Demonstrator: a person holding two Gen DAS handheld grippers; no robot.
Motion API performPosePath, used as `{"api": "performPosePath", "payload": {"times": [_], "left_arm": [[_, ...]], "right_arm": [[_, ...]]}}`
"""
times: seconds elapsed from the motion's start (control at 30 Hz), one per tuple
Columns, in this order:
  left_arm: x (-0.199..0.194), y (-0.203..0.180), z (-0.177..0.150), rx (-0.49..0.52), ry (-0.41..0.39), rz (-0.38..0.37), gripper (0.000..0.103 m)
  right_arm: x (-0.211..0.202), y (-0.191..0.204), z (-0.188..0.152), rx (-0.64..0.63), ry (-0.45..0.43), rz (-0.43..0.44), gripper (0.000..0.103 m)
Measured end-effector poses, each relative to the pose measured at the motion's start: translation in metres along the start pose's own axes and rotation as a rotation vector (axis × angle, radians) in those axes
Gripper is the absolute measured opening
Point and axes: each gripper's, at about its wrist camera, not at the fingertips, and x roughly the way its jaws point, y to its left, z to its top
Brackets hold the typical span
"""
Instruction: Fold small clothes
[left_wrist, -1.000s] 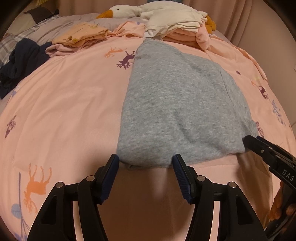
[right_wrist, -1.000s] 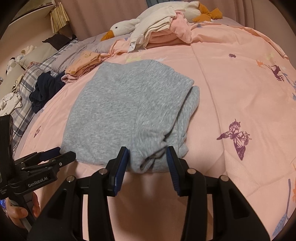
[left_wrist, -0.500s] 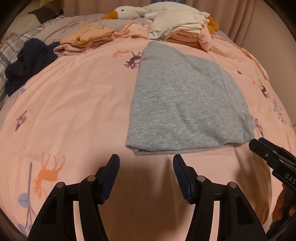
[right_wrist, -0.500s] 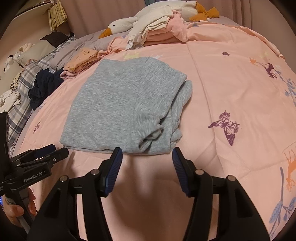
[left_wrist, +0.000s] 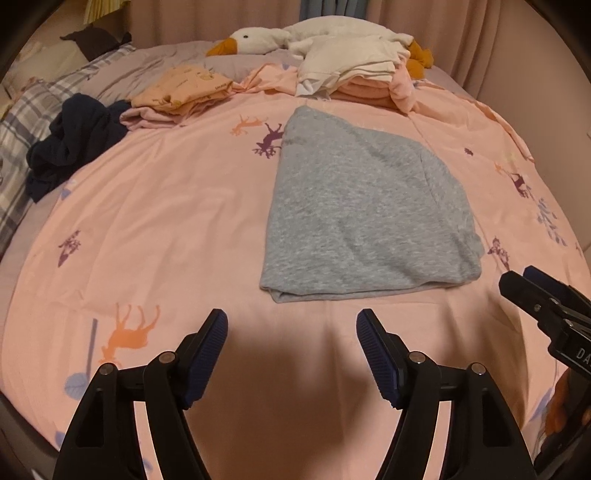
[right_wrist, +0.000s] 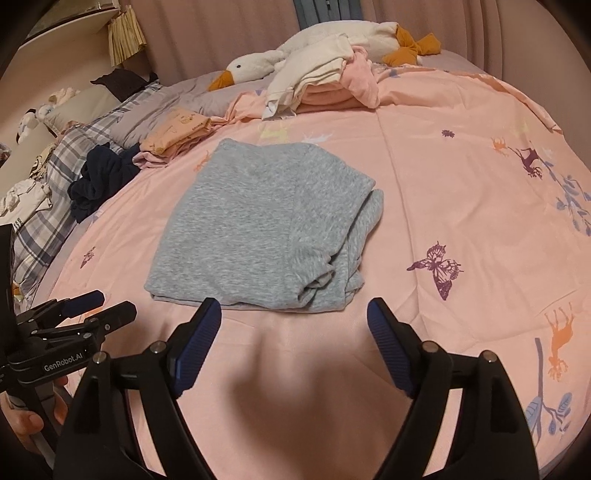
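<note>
Now folded grey garment (left_wrist: 365, 206) lies flat just beyond both claws; left claw (left_wrist: 291, 325), right claw (right_wrist: 294, 312) wide open, empty.

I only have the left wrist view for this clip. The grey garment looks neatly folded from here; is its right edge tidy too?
Observer: No. The right wrist view shows the grey garment with loose layers bunched at its near right corner.
Operator: Is the right gripper holding anything?
Observer: No, the right gripper is open and empty.
Operator: What lies right of that corner?
Observer: A purple butterfly print on the bedspread.
</note>
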Motion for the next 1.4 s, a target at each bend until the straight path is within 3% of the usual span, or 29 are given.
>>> {"api": "performPosePath", "payload": {"times": [0.07,0.3,0.4,0.73,0.93,1.4], "left_arm": [[-0.004,-0.002,0.0,0.001,-0.007,0.006,0.072],[-0.015,-0.006,0.0,0.0,-0.028,0.027,0.072],[-0.018,-0.006,0.001,-0.004,-0.037,0.036,0.072],[-0.03,-0.008,0.002,-0.003,-0.056,0.118,0.073],[-0.041,-0.008,0.002,-0.016,-0.061,0.066,0.073],[-0.048,-0.01,0.007,-0.031,-0.051,0.117,0.073]], "right_arm": [[-0.004,0.001,0.0,0.001,-0.006,0.003,0.089],[-0.017,0.004,0.0,-0.008,-0.023,0.017,0.092],[-0.023,0.006,0.001,-0.016,-0.039,0.015,0.103],[-0.034,0.006,0.002,-0.019,-0.072,-0.009,0.103],[-0.038,0.007,0.002,-0.024,-0.075,-0.026,0.103],[-0.045,0.011,0.008,-0.036,-0.09,-0.012,0.103]]}}
